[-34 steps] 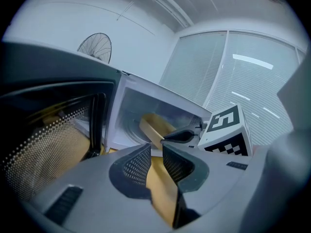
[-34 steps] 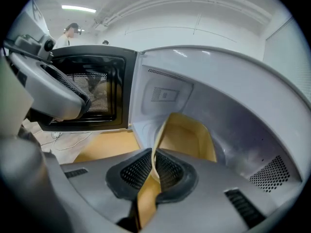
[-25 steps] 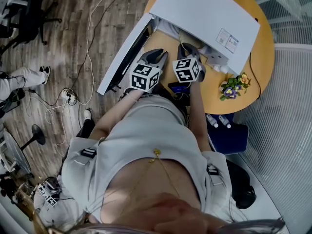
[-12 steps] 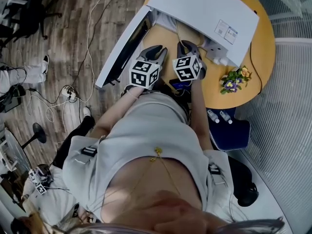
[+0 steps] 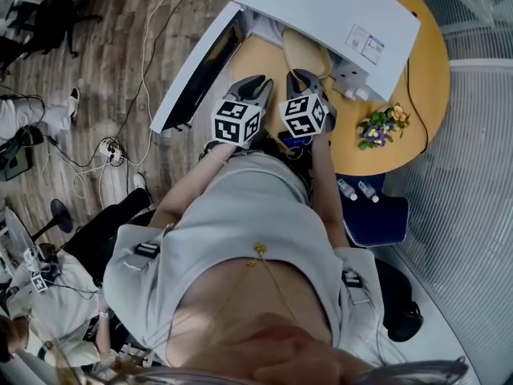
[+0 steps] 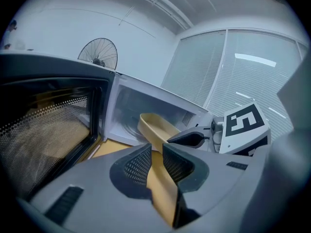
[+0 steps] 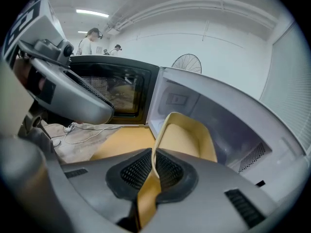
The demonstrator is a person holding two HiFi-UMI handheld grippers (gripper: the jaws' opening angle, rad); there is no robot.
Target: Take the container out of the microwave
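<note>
A cream, shallow container (image 6: 156, 126) pokes out of the open white microwave (image 5: 329, 10), which stands on a round yellow table (image 5: 425, 95). My left gripper (image 6: 155, 160) is shut on the container's near rim, with the wall running between its meshed pads. Just to its right, my right gripper (image 7: 153, 170) is shut on the same rim of the container (image 7: 187, 140). In the head view both grippers, the left gripper (image 5: 255, 87) and the right gripper (image 5: 298, 79), sit side by side in front of the cavity. The container's rim (image 5: 283, 54) shows only as a thin loop there.
The microwave door (image 5: 196, 66) hangs open to the left of the grippers. A small bunch of flowers (image 5: 375, 127) lies on the table at the right. Cables (image 5: 104, 159) trail over the wooden floor, and people sit at the far left.
Both grippers have drawn back a little from the microwave cavity with the container held between them. A person at the left edge has shifted.
</note>
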